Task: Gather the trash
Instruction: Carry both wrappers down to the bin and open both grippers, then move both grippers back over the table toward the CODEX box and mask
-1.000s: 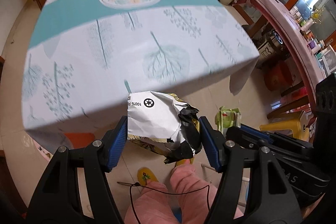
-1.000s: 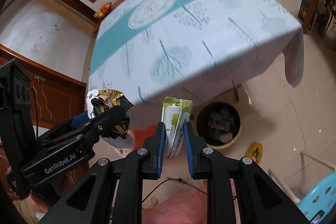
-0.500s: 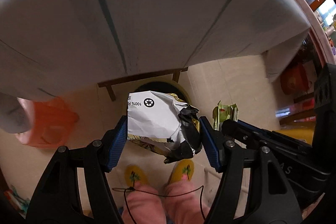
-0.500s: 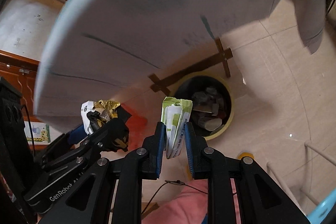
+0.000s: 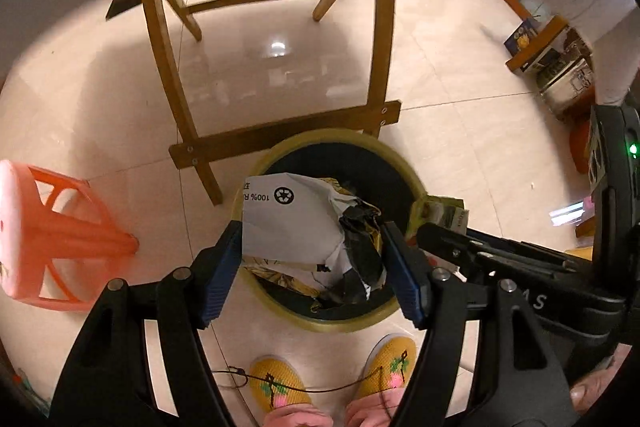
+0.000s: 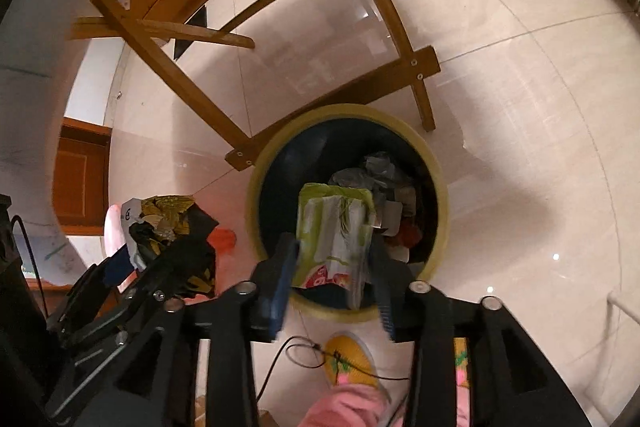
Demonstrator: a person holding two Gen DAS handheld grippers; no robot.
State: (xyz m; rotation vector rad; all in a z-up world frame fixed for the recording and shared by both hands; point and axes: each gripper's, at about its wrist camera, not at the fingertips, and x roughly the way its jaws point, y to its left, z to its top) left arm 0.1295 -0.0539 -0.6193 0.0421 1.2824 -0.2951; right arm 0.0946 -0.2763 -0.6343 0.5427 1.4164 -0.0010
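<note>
The right gripper (image 6: 332,267) is opening around the upright green packet (image 6: 334,227), directly above the bin (image 6: 438,187). The left gripper (image 5: 312,259) is opening too, the crumpled wrapper (image 5: 296,223) still touching its pads.

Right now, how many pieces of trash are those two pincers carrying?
2. A crumpled white and black wrapper sits between the left gripper's fingers; a green packet sits in the opening right gripper, both above the bin.
</note>
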